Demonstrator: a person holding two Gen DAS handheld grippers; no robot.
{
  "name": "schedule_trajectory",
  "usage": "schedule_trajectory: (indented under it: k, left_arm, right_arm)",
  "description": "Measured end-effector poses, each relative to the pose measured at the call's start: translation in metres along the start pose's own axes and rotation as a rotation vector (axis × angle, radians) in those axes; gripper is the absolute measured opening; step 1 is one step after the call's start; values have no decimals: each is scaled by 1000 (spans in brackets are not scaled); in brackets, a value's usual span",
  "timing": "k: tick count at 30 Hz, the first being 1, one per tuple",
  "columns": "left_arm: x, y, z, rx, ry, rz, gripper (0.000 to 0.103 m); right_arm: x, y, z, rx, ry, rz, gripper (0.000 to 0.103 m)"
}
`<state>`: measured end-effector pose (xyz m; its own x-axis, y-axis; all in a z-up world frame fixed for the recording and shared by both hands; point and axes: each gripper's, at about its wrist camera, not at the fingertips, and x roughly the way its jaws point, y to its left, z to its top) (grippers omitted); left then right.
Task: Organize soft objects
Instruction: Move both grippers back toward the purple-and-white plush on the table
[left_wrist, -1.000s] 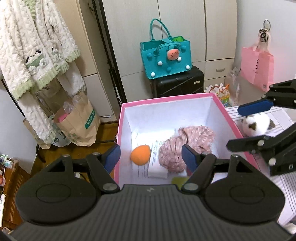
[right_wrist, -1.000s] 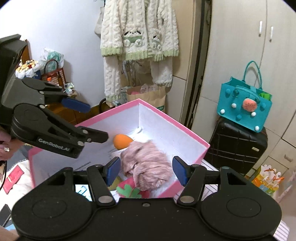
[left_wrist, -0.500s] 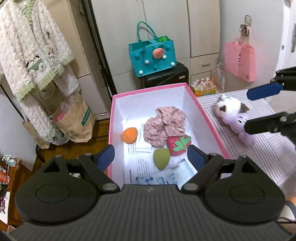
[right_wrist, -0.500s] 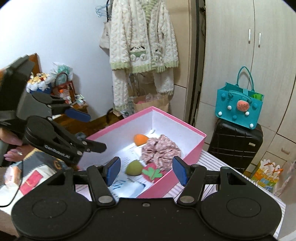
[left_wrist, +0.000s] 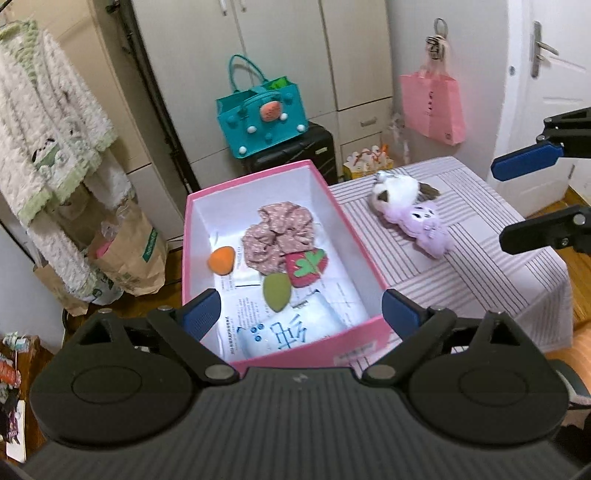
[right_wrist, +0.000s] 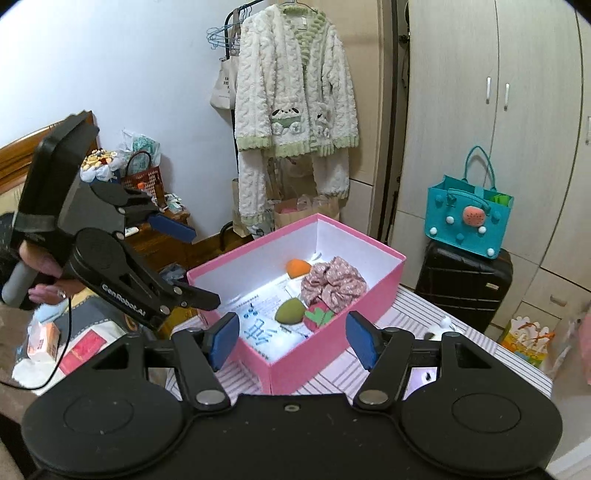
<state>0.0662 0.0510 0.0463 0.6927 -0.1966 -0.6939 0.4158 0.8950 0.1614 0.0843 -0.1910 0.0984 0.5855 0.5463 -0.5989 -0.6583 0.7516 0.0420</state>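
**A:** So both grippers just backed way up out of the pink box (left_wrist: 360, 254). A second ago the left gripper (left_wrist: 301, 308) was right down over the scrunchie, now it's hanging above the near end, fingers spread wide, nothing in them. The right gripper (right_wrist: 291, 338) is the same: pulled back, jaws apart, empty.

**B:** What's in the box then?

**A:** Near to far: green sponge (left_wrist: 276, 291), strawberry plush (left_wrist: 306, 266) touching it at about 1 o'clock, then the pink scrunchie (left_wrist: 280, 234), with the orange sponge (left_wrist: 221, 259) off at its 9 o'clock.

**B:** So done?

**A:** Nope. The plush cat (left_wrist: 410, 210) is lying on the striped tablecloth (left_wrist: 480, 280), outside the box at roughly 2 o'clock. My guess is that's next, and the right gripper's closer.
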Motion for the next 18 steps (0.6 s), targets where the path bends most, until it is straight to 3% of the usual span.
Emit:
schedule_trajectory:
  k: [15,18]
  left_arm:
    - [-6,-55,-13,152,-16,-90,98]
    - [-2,-67,-17,183,-49,-115,98]
  right_arm:
    - [-32,-6,-65,30,78,-101,70]
    - [-33,-16,-79,61,87,-112,70]
